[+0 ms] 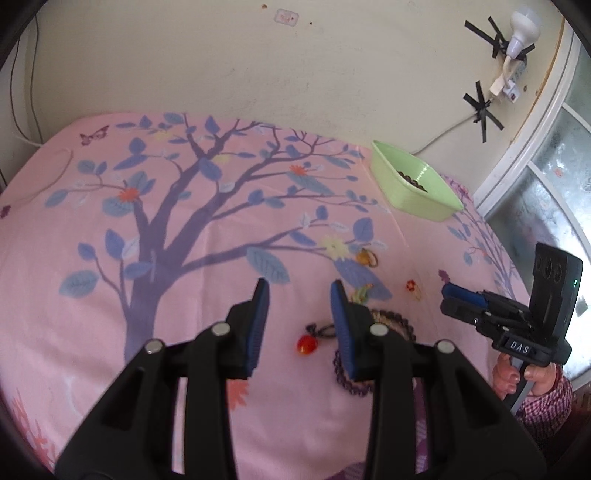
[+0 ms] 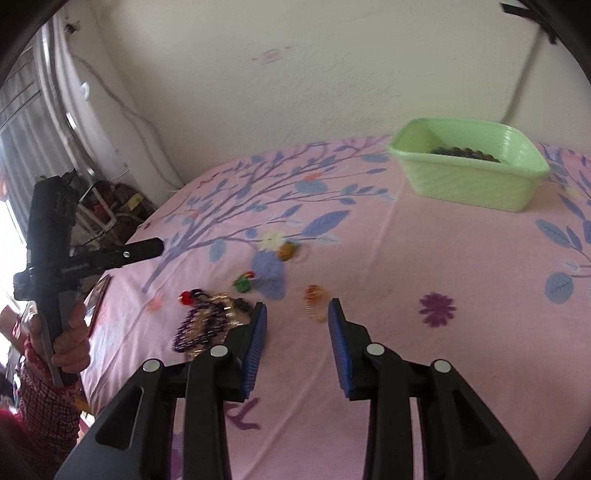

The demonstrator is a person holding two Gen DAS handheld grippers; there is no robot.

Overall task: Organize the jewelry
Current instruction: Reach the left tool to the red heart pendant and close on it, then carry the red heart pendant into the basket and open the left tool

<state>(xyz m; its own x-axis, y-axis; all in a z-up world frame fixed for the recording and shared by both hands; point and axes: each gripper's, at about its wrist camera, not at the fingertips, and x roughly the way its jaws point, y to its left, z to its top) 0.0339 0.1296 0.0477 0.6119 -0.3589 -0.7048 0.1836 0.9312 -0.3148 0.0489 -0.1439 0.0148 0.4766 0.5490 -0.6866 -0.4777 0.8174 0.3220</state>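
Lying tangled, purple bead necklace (image 2: 201,325), seemingly gold-threaded

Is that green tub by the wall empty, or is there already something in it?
Not empty. The green tub already holds a dark string of beads, seen over its rim in both views. How much more lies inside cannot be told.

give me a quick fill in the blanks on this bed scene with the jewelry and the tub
The printed sheet is mainly ___ in colour.
Dark beads already lie inside the green ___.
The red charm lies ___ that container, on the sheet.
The bulb is stuck to the wall with black ___.

Missing words: pink; basket; outside; tape.
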